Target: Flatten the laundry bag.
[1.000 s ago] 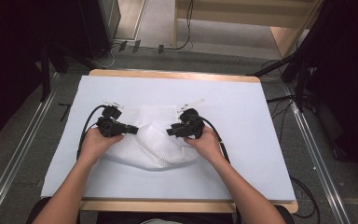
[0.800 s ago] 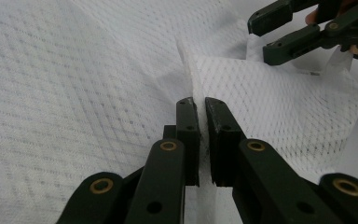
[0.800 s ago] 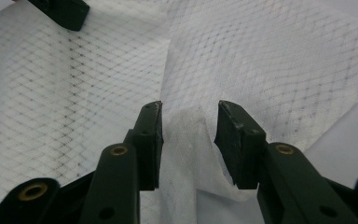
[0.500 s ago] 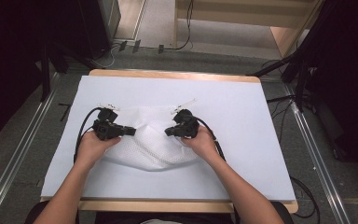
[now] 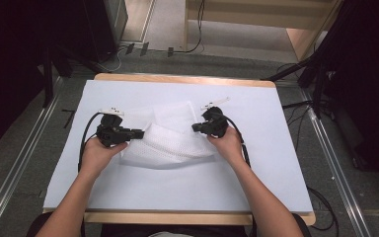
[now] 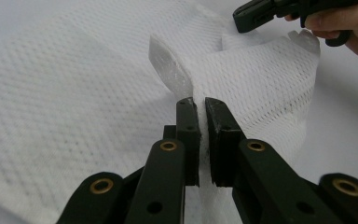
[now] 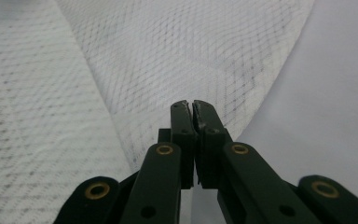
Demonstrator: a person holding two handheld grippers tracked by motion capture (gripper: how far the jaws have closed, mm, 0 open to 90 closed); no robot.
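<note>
White mesh cloth (image 5: 170, 140) rumpled mid-bench (image 5: 286, 163). Left hand-held gripper (image 6: 198, 105) pinches raised fold. Right hand-held gripper (image 7: 189, 106) just closed on thin edge; shallow bite may slip when pulled, dropping that corner.

Setting: lab or test room, arranged for recording. Wooden table (image 5: 182, 79) covered with a plain white sheet (image 5: 256, 163), standing on grey carpet floor (image 5: 24, 163). Metal rails (image 5: 15, 173) run along the floor on both sides of the table. Black curtains (image 5: 360, 74) screen the left and right. Loose cables (image 5: 197, 29) trail over the floor behind; light wooden furniture (image 5: 296, 24) at the back. No domestic items.
</note>
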